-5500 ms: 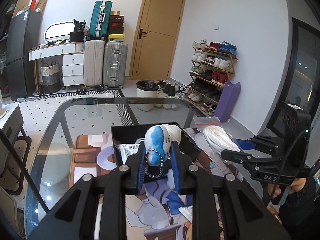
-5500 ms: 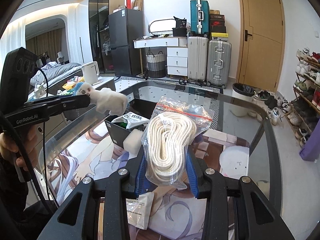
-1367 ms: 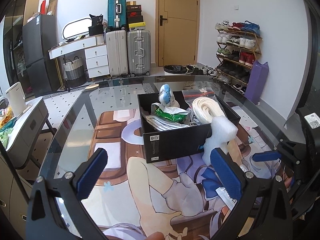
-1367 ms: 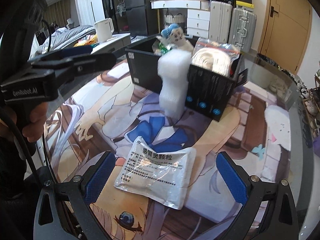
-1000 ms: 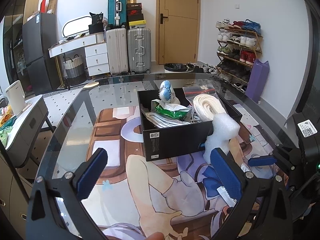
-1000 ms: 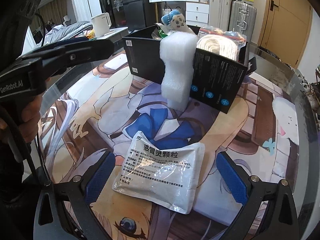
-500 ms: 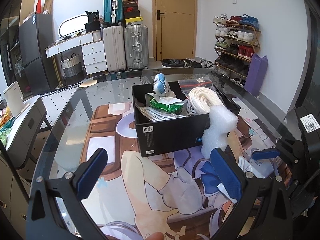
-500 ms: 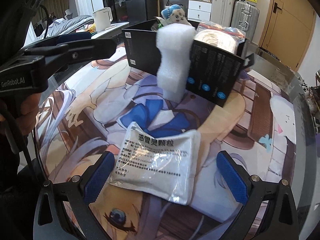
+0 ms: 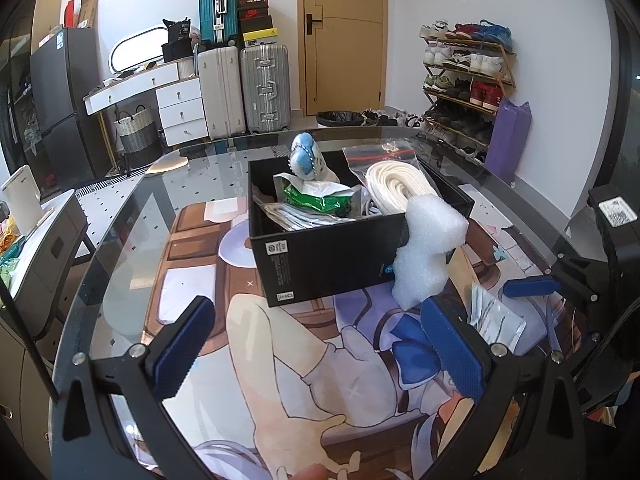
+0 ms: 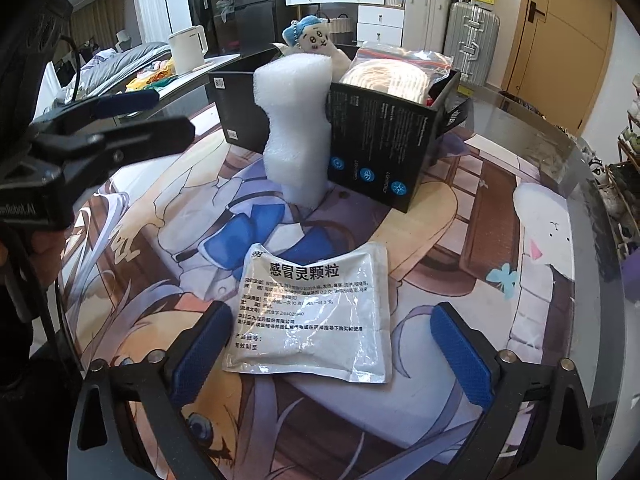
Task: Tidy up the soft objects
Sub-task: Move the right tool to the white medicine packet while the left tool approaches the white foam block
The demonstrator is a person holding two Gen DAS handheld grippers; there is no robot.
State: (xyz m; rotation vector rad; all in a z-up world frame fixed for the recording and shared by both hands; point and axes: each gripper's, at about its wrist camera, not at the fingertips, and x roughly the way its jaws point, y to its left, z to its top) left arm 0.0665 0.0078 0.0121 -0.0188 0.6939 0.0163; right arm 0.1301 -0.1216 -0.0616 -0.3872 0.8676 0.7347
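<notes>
A white sachet (image 10: 310, 316) printed 感冒灵颗粒 lies flat on the tabletop (image 10: 580, 184) in front of the black box (image 9: 332, 256). Leaning on the box's front corner stands a white foam block (image 10: 296, 128). In the box sit a blue-haired plush (image 9: 305, 158), a bagged white rope (image 9: 396, 184) and a green packet (image 9: 316, 200). The right gripper (image 10: 332, 356) is spread wide around the sachet, not touching it; the left gripper (image 9: 320, 344) is wide too, empty, before the box. An anime mat (image 9: 280, 344) lies under the glass. Suitcases (image 9: 244, 88), a door (image 9: 344, 36) and a shoe rack (image 9: 468, 80) stand beyond the box.
</notes>
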